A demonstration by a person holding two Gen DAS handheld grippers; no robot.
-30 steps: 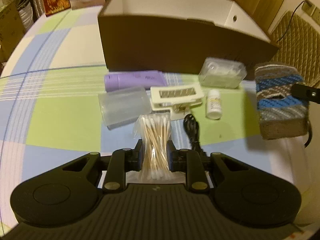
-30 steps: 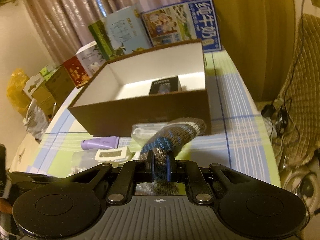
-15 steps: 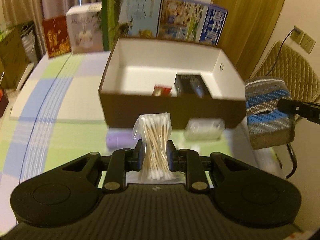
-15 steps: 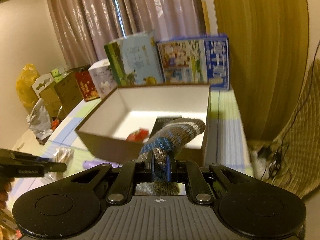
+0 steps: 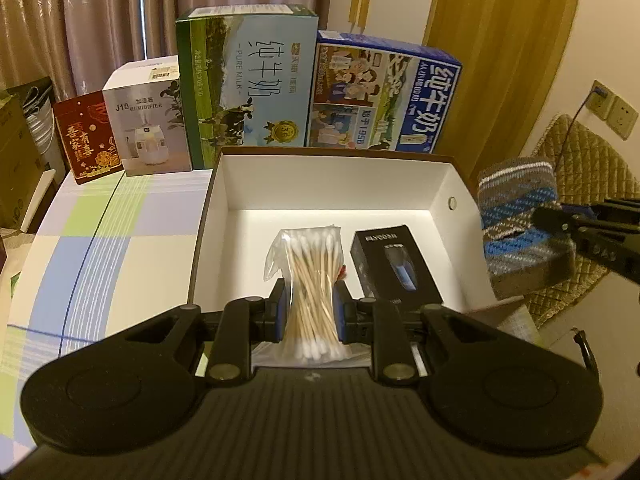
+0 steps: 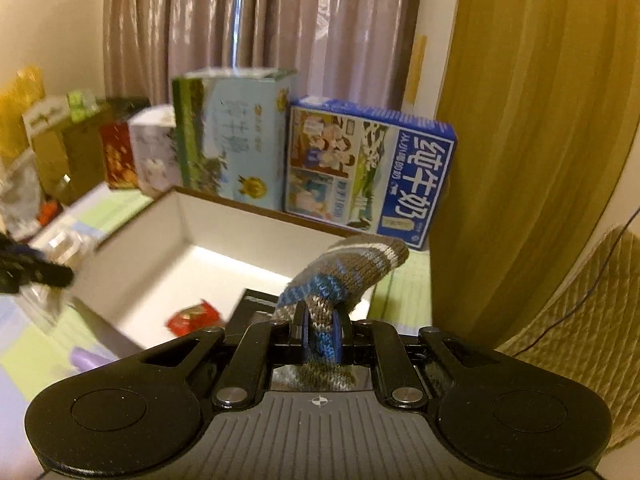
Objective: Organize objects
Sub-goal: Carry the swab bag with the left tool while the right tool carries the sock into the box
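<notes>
My left gripper [image 5: 309, 314] is shut on a clear bag of cotton swabs [image 5: 310, 280] and holds it over the near side of the open brown box [image 5: 332, 178] with white walls. Inside the box lie a black product box [image 5: 394, 268] and a small red packet [image 6: 194, 316]. My right gripper [image 6: 322, 338] is shut on a knitted grey-and-blue striped item [image 6: 340, 274] above the box's right end. From the left wrist view the same knitted item [image 5: 520, 232] hangs just outside the right wall.
Two milk cartons [image 5: 248, 84] [image 5: 384, 96], a humidifier box [image 5: 148, 120] and a red box [image 5: 86, 138] stand behind the brown box. A purple bottle [image 6: 86, 360] lies on the checked tablecloth [image 5: 80, 240]. A quilted chair [image 5: 588, 168] stands to the right.
Both grippers rose from the table and moved forward over the box, the left carrying the swab bag and the right the knitted item. The loose items on the cloth dropped out of the left view.
</notes>
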